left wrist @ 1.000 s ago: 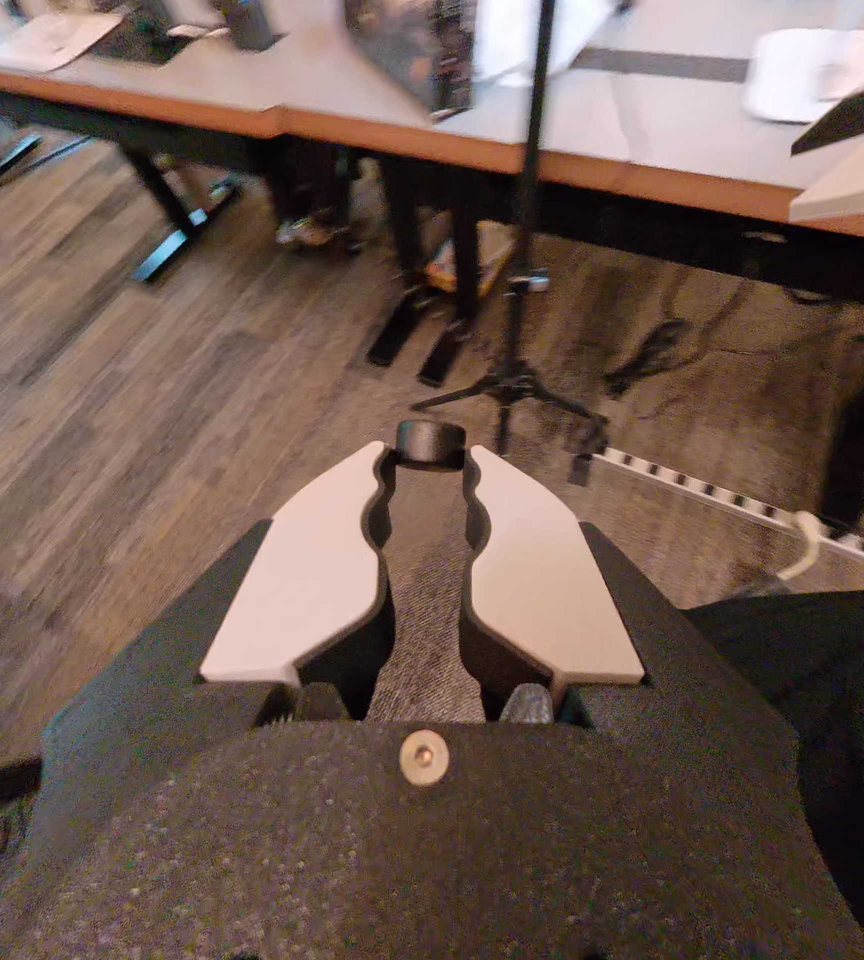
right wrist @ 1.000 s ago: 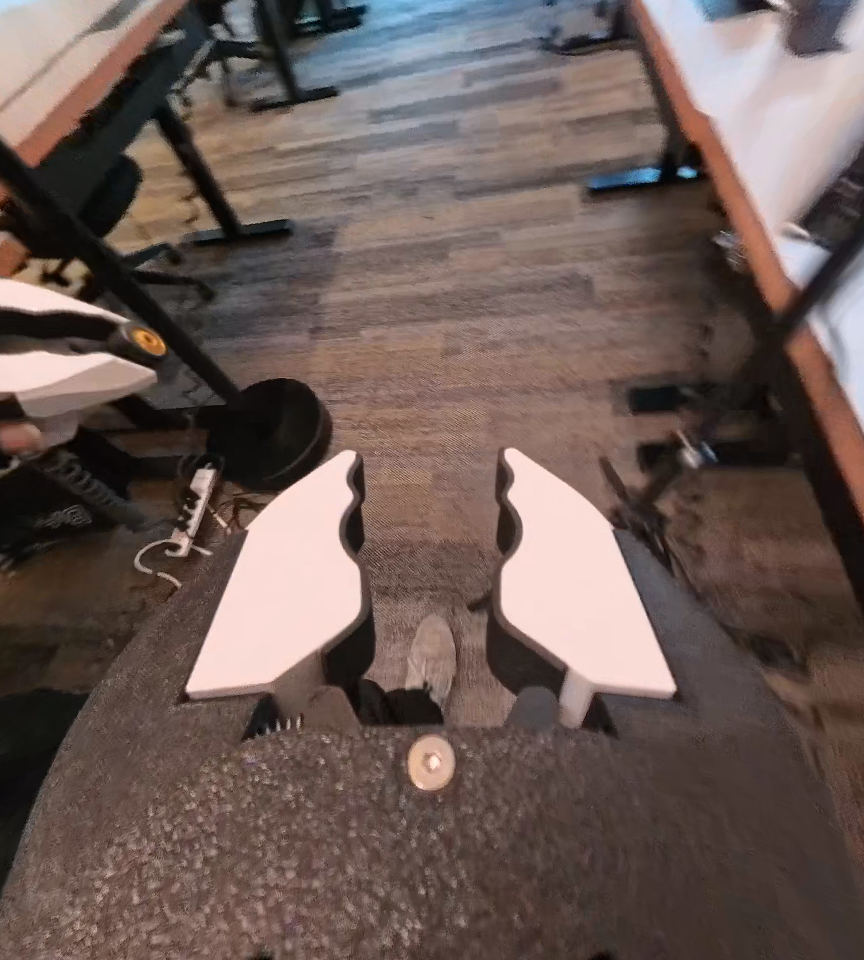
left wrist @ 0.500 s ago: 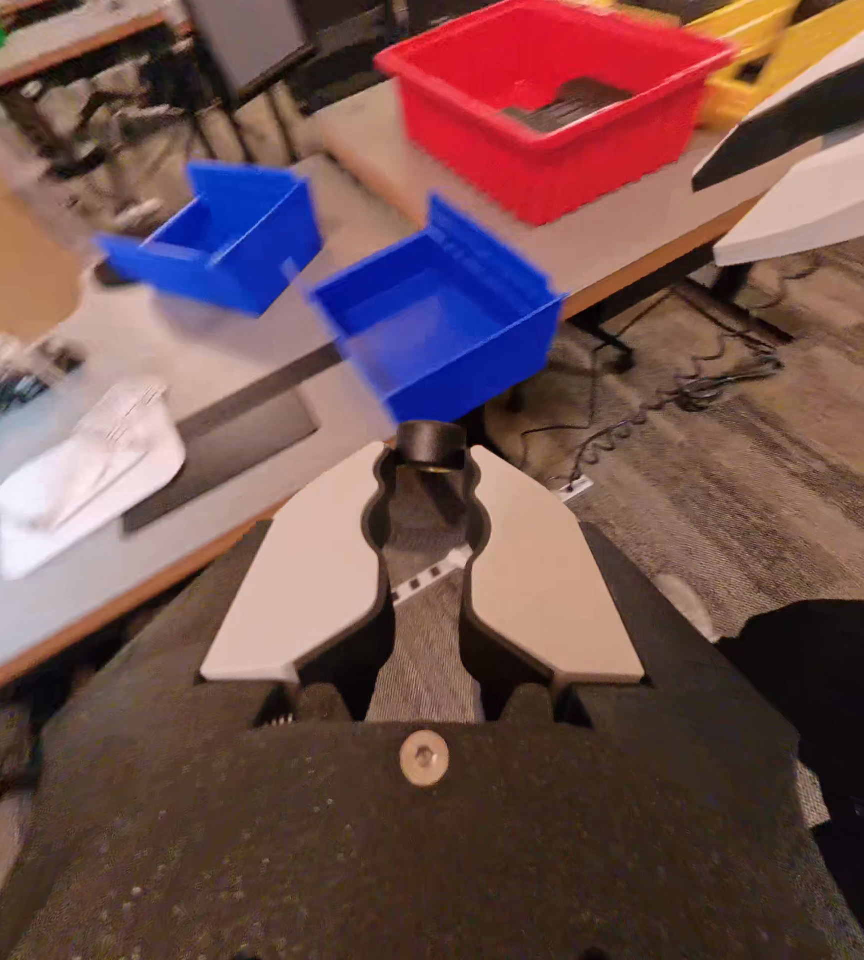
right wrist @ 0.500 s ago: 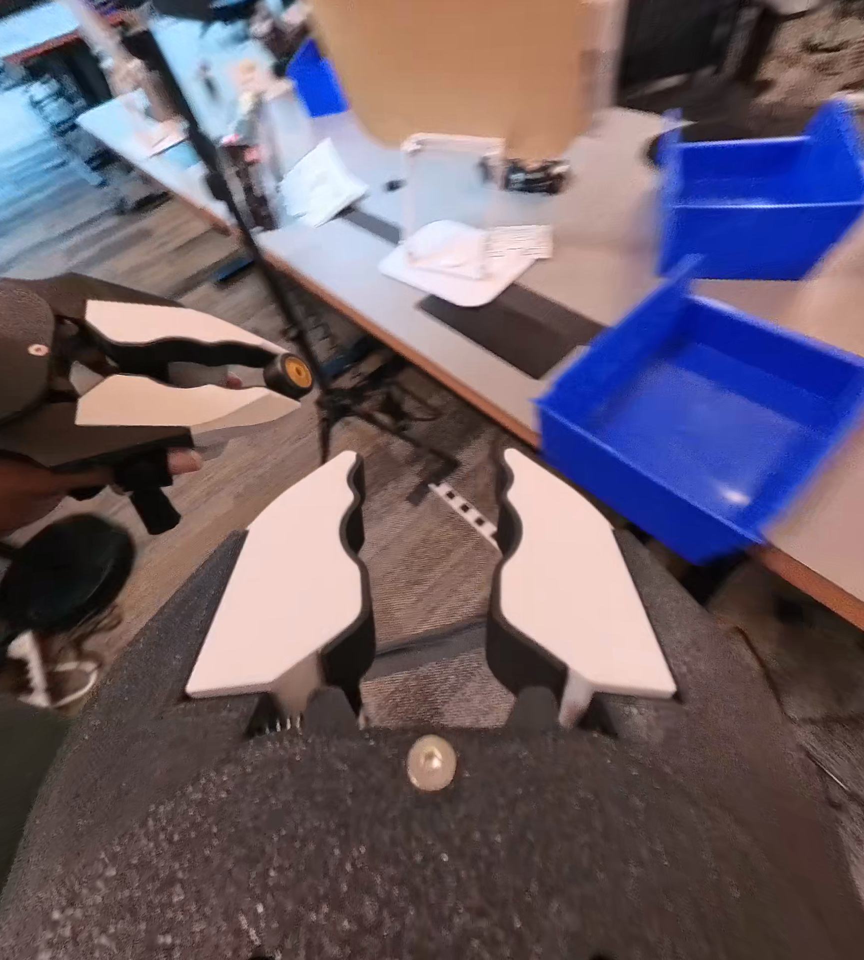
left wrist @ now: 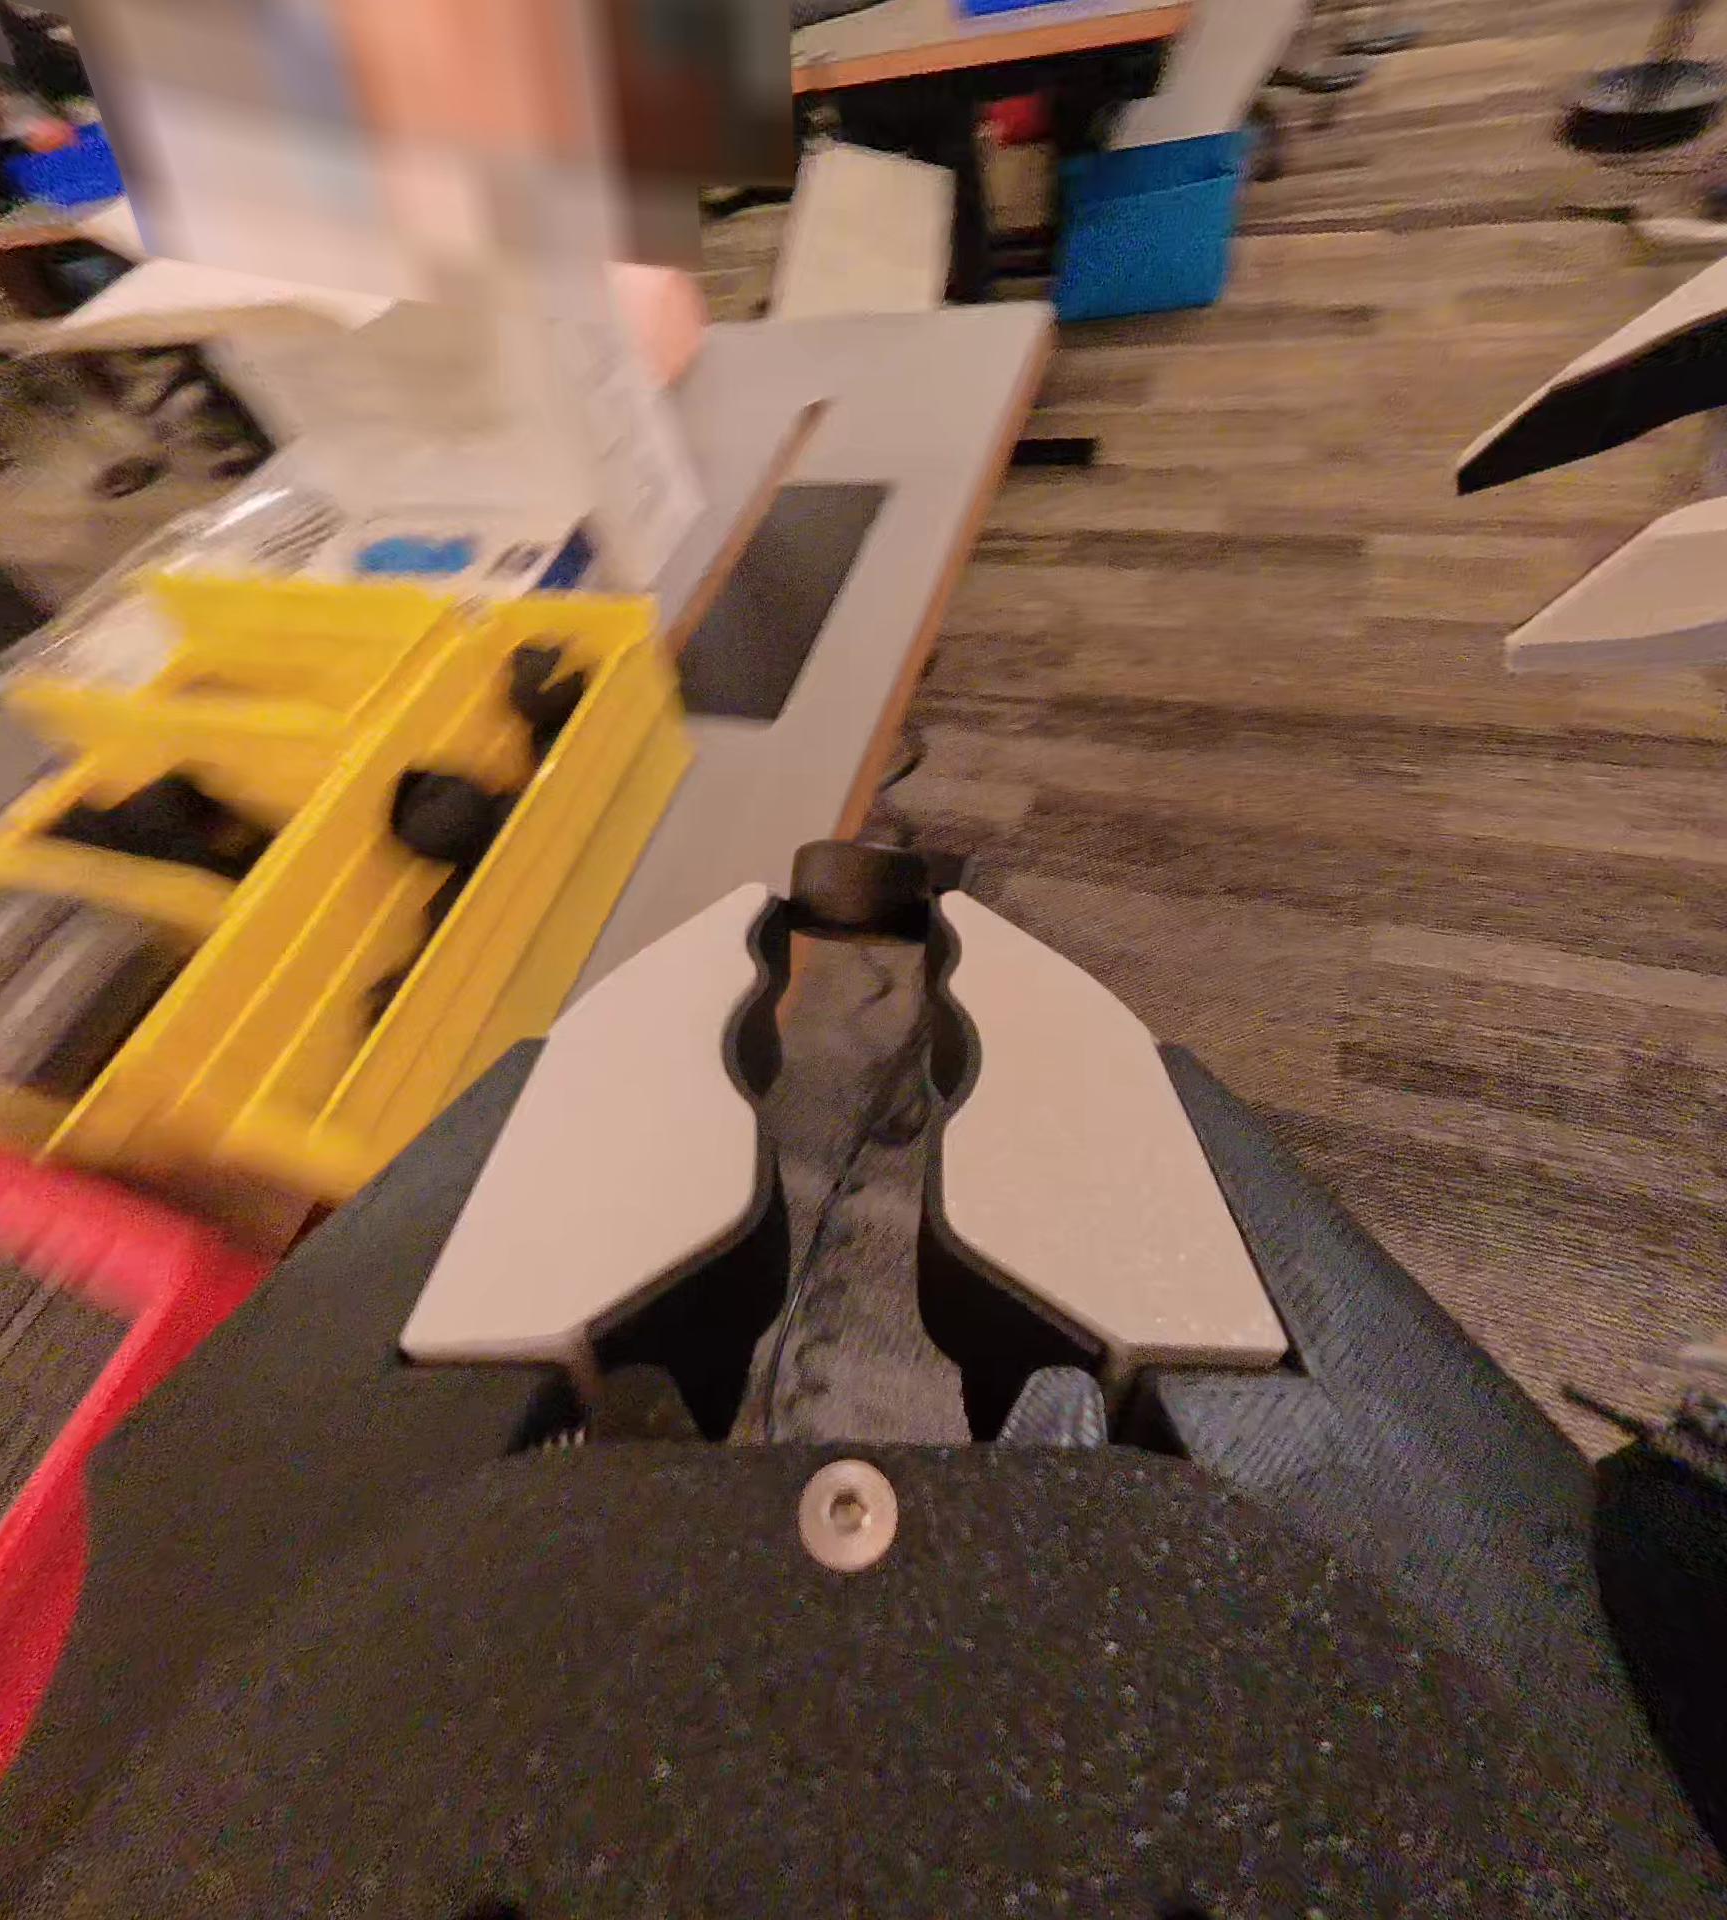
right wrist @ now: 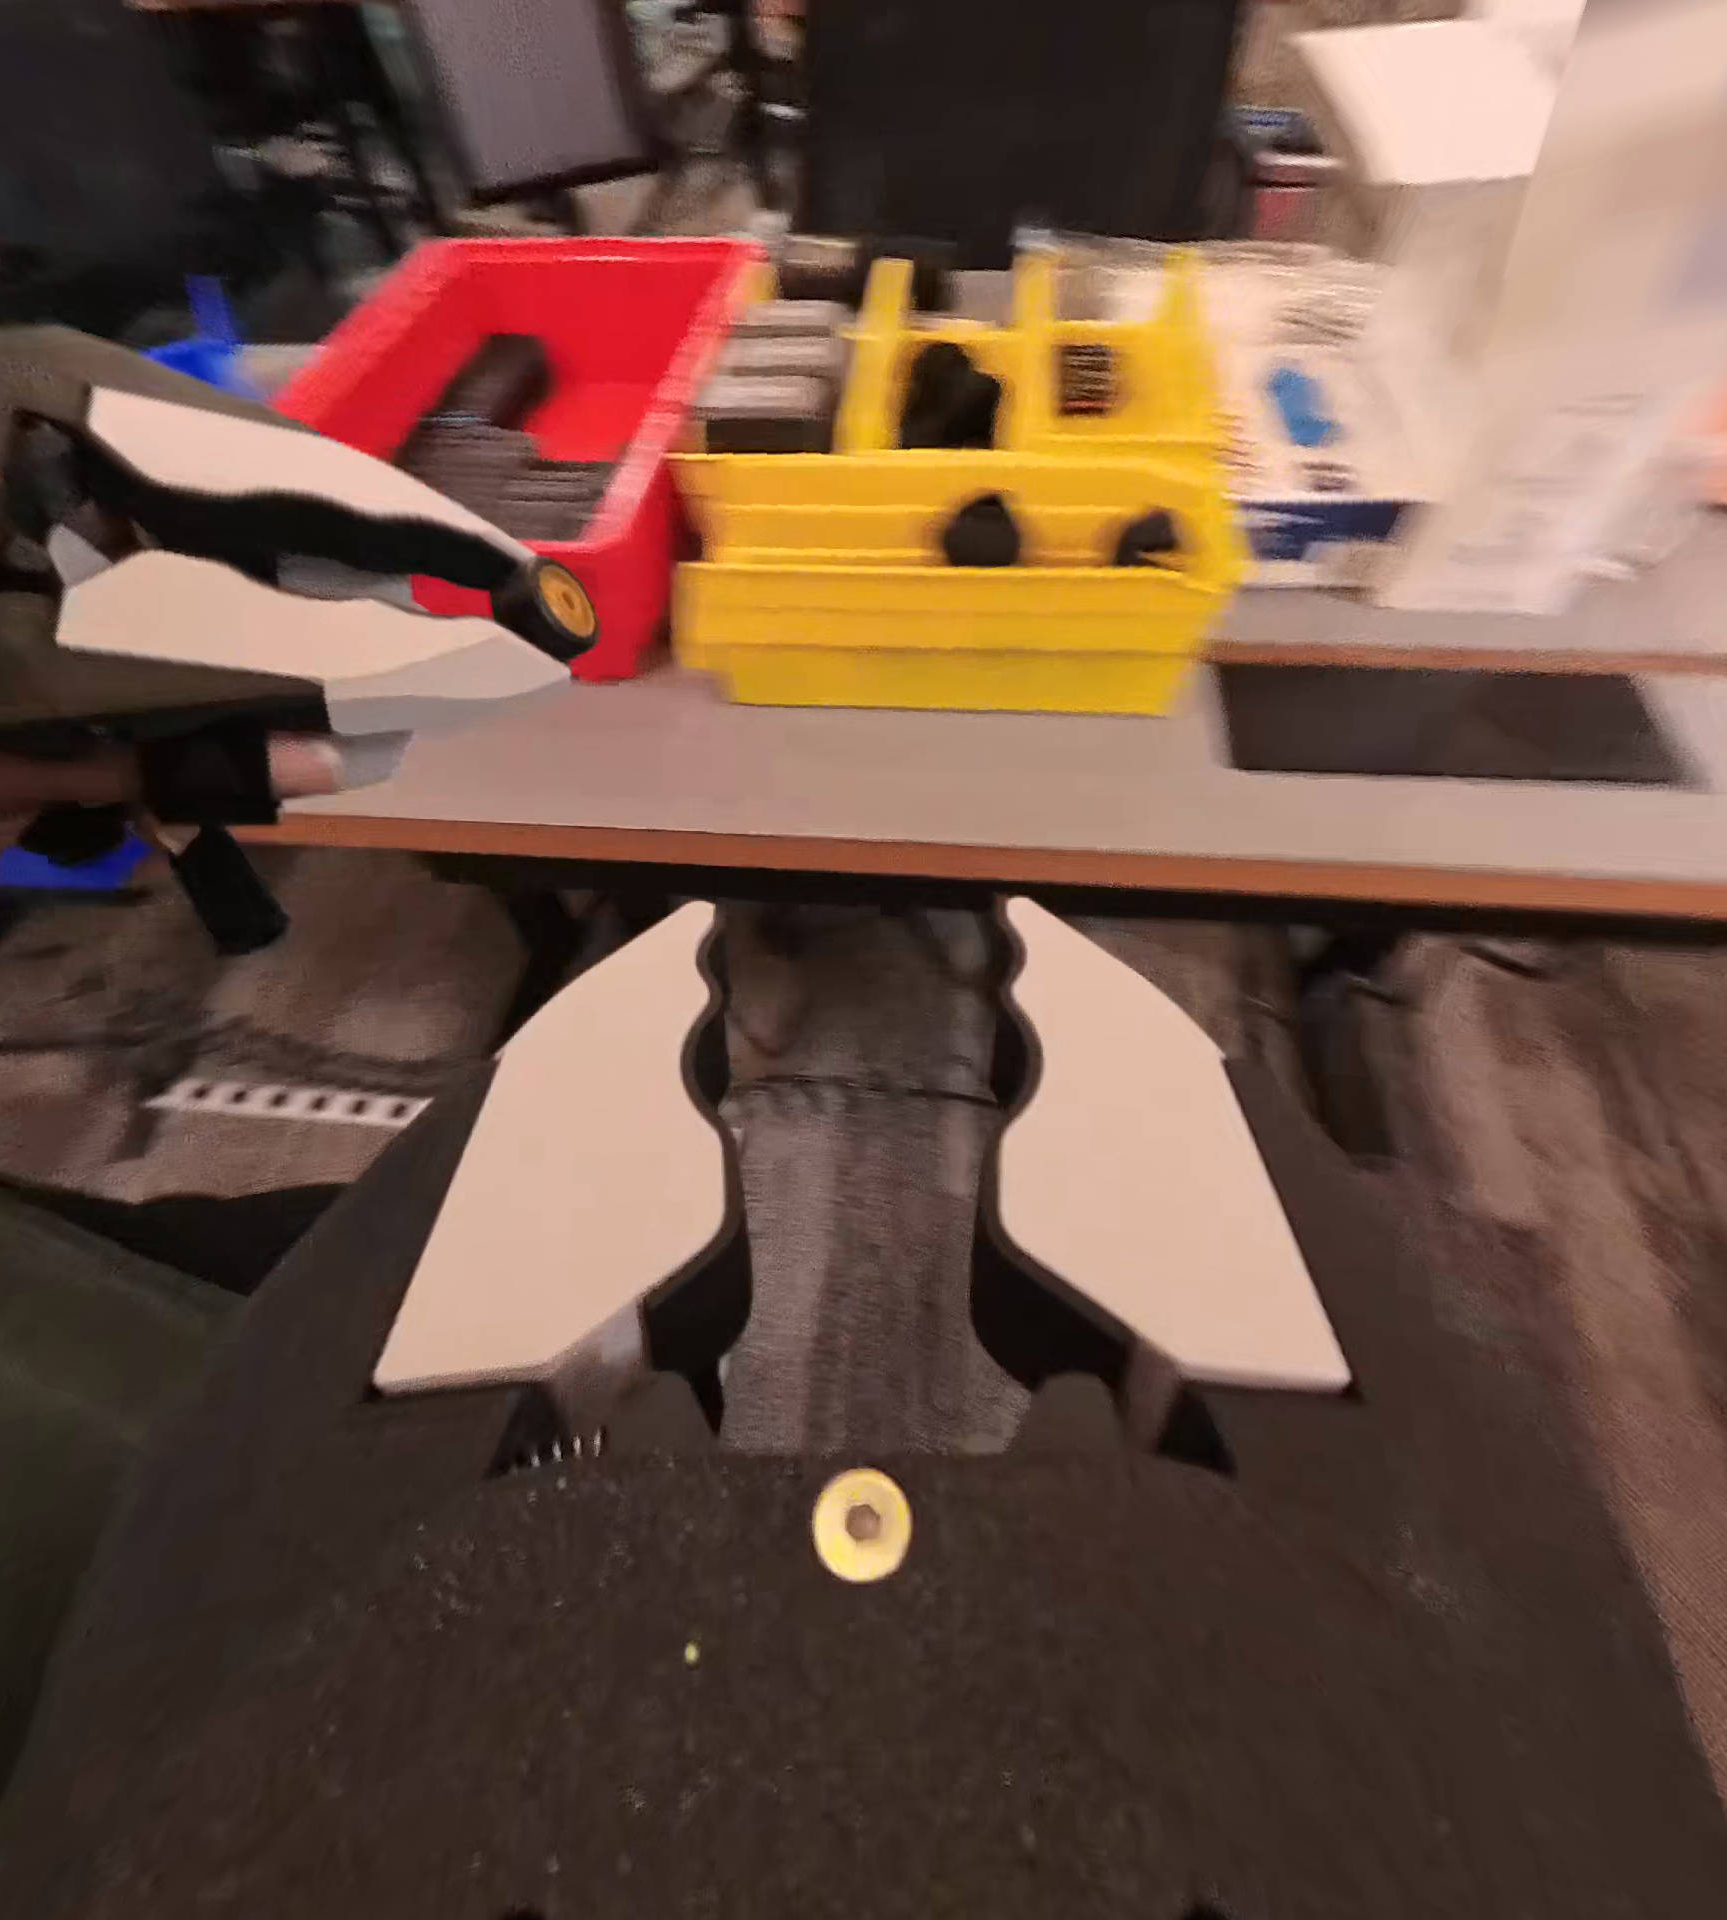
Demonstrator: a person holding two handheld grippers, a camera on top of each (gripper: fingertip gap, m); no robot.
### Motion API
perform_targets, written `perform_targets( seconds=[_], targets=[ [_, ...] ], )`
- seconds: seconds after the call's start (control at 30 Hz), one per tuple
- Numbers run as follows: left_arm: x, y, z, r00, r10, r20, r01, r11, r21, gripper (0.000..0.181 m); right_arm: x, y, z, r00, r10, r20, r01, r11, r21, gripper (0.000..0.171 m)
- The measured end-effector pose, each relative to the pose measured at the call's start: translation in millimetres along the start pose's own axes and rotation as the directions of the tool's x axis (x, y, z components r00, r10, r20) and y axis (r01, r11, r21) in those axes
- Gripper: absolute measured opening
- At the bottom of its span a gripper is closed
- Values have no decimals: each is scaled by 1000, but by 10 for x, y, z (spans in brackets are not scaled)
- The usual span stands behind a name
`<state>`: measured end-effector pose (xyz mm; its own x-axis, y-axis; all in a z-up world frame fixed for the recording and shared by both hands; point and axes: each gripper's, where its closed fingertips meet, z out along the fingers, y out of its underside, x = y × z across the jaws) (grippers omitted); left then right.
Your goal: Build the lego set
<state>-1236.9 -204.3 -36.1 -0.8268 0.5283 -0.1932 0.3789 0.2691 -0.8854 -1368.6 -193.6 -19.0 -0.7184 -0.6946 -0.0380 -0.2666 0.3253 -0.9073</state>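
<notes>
My left gripper (left wrist: 859, 904) is shut on a small black wheel (left wrist: 857, 878) held at its fingertips, above the floor just off the grey table's (left wrist: 838, 665) edge. In the right wrist view the left gripper (right wrist: 526, 613) shows at the left, and the wheel (right wrist: 558, 613) has a yellow hub. My right gripper (right wrist: 859, 925) is open and empty, in front of the table edge (right wrist: 942, 857). Its fingers (left wrist: 1669, 343) show at the right of the left wrist view. Stacked yellow bins (right wrist: 942, 613) hold black parts (right wrist: 984, 530).
A red bin (right wrist: 630, 301) with dark parts stands left of the yellow bins (left wrist: 371, 831). A dark rectangular patch (right wrist: 1451, 727) lies in the table top at the right. A white box with blue print (right wrist: 1316, 436) and clear bags stand behind. A power strip (right wrist: 287, 1101) lies on the floor.
Both views have swung from the floor past the blue bins to the red and yellow bins. The left gripper has kept the wheel throughout. The right gripper has stayed open.
</notes>
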Motion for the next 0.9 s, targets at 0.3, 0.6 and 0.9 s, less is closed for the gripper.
perform_targets(
  seconds=[0.3, 0.6, 0.9],
  targets=[
    [1478, -1413, 3367, 866, 161, -473, -125, 986, 106, 25, 3042, 741, -738, 860, 194, -473, -248, 967, -53, 45],
    [2420, -3239, 6332, 745, 160, -648, -68, 984, 166, 25, 6038, 625, -759, 775, 163, -611, -305, 943, -136, 45],
    [1453, -4023, 9072, 934, -47, -355, 77, 995, 69, 25, 8925, 166, 592, 958, 3, -287, -73, 970, -232, 44]
  ],
)
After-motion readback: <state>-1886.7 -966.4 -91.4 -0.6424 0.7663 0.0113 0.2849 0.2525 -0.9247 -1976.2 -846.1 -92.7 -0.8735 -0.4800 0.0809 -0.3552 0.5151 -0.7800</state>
